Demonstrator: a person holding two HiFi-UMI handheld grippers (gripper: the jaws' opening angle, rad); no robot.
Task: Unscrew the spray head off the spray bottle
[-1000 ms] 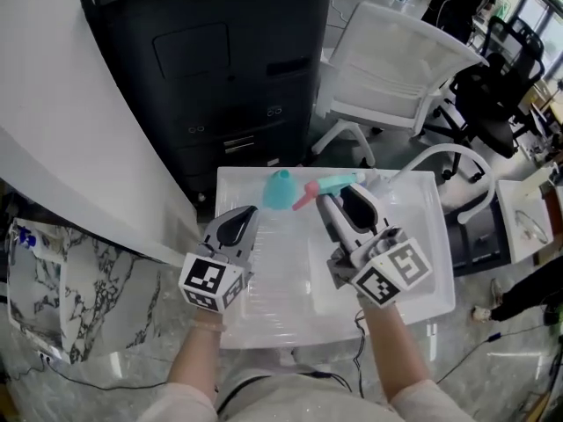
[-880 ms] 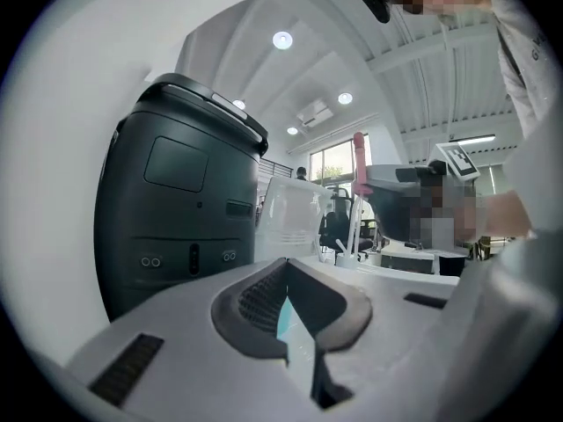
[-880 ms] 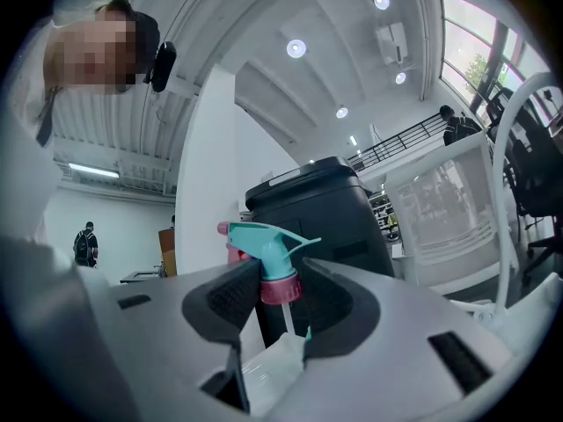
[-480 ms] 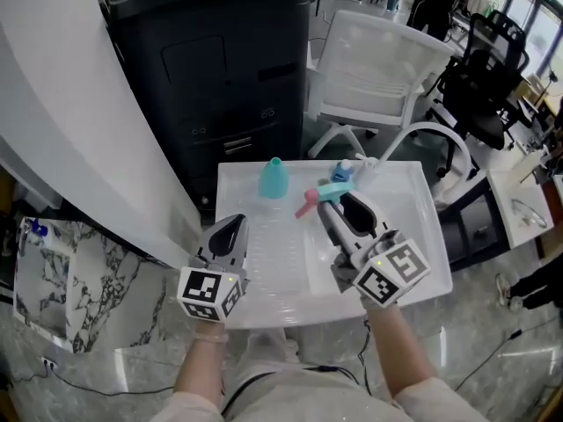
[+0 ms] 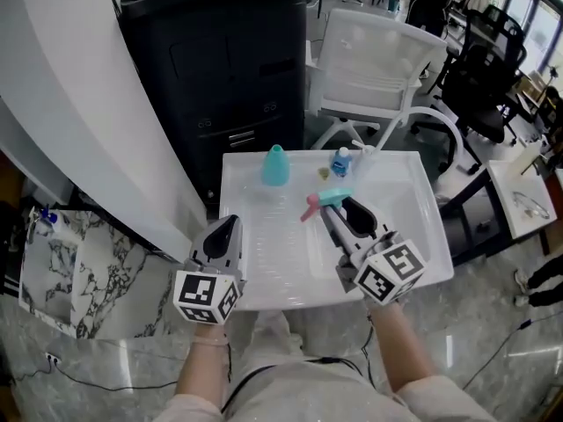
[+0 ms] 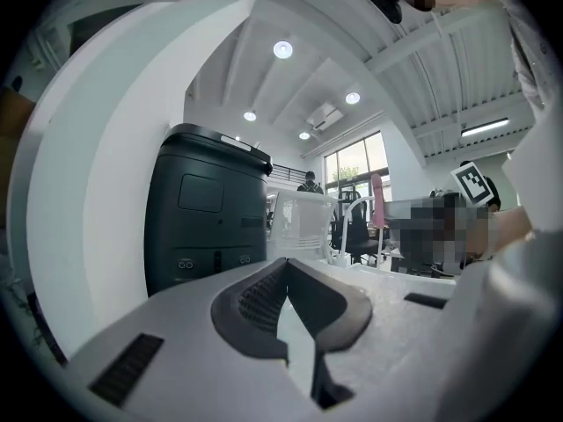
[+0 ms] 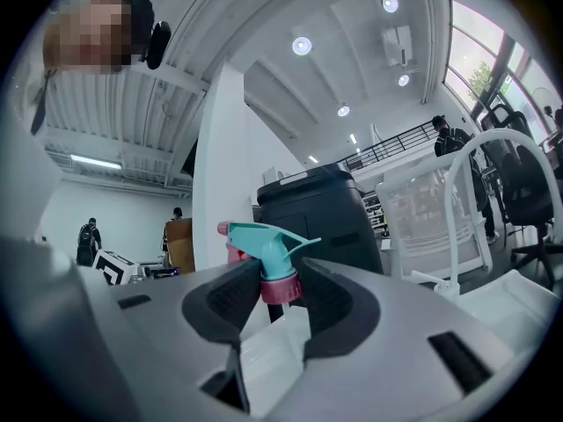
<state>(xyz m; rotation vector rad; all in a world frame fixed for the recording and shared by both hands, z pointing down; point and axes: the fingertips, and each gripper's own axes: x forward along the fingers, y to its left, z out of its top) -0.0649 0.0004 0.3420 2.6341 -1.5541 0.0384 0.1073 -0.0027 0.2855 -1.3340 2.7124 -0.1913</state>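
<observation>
**Spray head off the bottle, held in the right tool**

The right tool (image 5: 333, 211) grips the spray head (image 5: 323, 200). In the right gripper view its two dark pads (image 7: 236, 295) press on either side of the pink collar at the bottom of the spray head (image 7: 268, 251). The teal body rises above the jaws, and its nozzle end points left in that view. In the head view the spray head hangs over the middle of the white surface (image 5: 281, 258), with its pink part pointing toward the left tool.

The bottle (image 5: 275, 165) stands upright at the far side of the surface, well apart from the spray head. Its visible upper part is teal, and nothing is screwed onto it. A small blue-capped bottle (image 5: 340, 161) stands to its right, also near the far edge.

The left tool (image 5: 225, 225) is closed and empty. In the left gripper view its ribbed pads (image 6: 264, 295) meet at the tips with nothing between them. It sits at the front left corner of the surface, away from the bottle.

Behind the surface stand a black cabinet (image 5: 220, 69) and a white chair (image 5: 378, 60).
</observation>
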